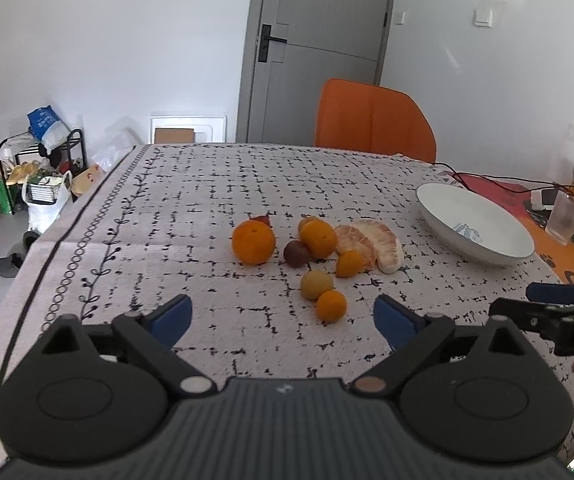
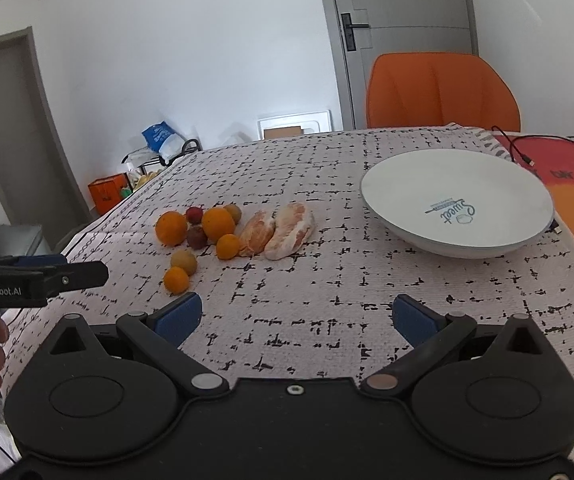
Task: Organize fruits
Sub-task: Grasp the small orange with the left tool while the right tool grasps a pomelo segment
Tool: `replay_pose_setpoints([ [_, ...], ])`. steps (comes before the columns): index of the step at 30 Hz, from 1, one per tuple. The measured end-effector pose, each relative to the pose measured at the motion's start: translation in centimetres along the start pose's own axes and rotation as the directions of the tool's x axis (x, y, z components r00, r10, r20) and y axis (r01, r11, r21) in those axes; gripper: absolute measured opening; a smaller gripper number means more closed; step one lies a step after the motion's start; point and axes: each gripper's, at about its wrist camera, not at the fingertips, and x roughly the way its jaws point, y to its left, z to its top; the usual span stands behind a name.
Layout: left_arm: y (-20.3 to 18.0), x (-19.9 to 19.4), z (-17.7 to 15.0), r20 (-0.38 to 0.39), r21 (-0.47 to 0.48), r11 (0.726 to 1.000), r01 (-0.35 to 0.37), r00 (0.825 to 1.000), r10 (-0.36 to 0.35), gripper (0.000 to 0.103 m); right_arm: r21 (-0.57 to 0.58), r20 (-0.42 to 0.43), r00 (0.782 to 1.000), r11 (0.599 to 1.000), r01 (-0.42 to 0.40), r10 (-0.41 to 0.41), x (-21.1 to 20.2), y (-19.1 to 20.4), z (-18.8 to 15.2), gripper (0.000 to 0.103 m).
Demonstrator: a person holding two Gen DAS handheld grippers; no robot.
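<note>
The left gripper (image 1: 283, 322) is hovering over the tablecloth (image 1: 215, 200) with its jaws standing wide and nothing between them; the right gripper (image 2: 297, 316) is hovering likewise, jaws spread wide and holding nothing, its blue pads (image 2: 179, 316) clear of every fruit. The white bowl (image 2: 407, 184), printed with blue lettering, is serving as the landmark; it is sitting empty on the cloth, and all the fruit is lying in a loose cluster to its left in both views. Nearest the bowl, two peeled pomelo segments (image 2: 289, 232) are resting side by side, touching; beyond them a small orange (image 2: 228, 246) is touching the segments; further from the bowl a larger orange (image 2: 218, 223), a dark reddish fruit (image 2: 196, 237) and a big orange (image 2: 171, 228) are sitting close together; a yellowish-green fruit (image 2: 184, 262) and another small orange (image 2: 176, 279) are touching each other on the cluster's near side, just ahead of the left gripper. An orange chair (image 2: 443, 90) is standing behind the bowl at the table's far edge.
</note>
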Motion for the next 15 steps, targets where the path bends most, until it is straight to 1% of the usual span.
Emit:
replay_pose_setpoints([
  [4, -0.2, 1.2, -0.1, -0.011, 0.0, 1.0, 0.019, 1.0, -0.019, 0.089, 0.011, 0.0, 1.0, 1.0, -0.008, 0.008, 0.6, -0.5, 0.0, 0.103],
  [7, -0.4, 2.2, 0.0, -0.026, -0.005, 1.0, 0.03, 0.999, -0.03, 0.082, 0.013, 0.007, 1.0, 1.0, -0.01, 0.01, 1.0, -0.7, 0.0, 0.102],
  [10, -0.8, 3.2, 0.0, -0.038, -0.005, 0.999, 0.044, 0.998, -0.045, 0.076, 0.022, 0.006, 1.0, 1.0, -0.004, 0.004, 1.6, -1.0, 0.1, 0.099],
  [12, -1.1, 3.7, 0.0, -0.045, 0.0, 0.999, 0.054, 0.998, -0.054, 0.072, 0.027, 0.002, 1.0, 1.0, -0.005, 0.005, 1.9, -1.2, 0.1, 0.095],
  [14, -1.4, 4.4, -0.1, -0.058, 0.003, 0.998, 0.067, 0.996, -0.067, 0.066, 0.034, 0.002, 1.0, 0.999, 0.0, 0.0, 2.2, -1.5, 0.2, 0.094],
  [15, -1.6, 4.8, -0.1, -0.066, 0.004, 0.997, 0.074, 0.995, -0.073, 0.064, 0.037, 0.002, 1.0, 0.999, 0.0, 0.0, 2.2, -1.6, 0.2, 0.094],
])
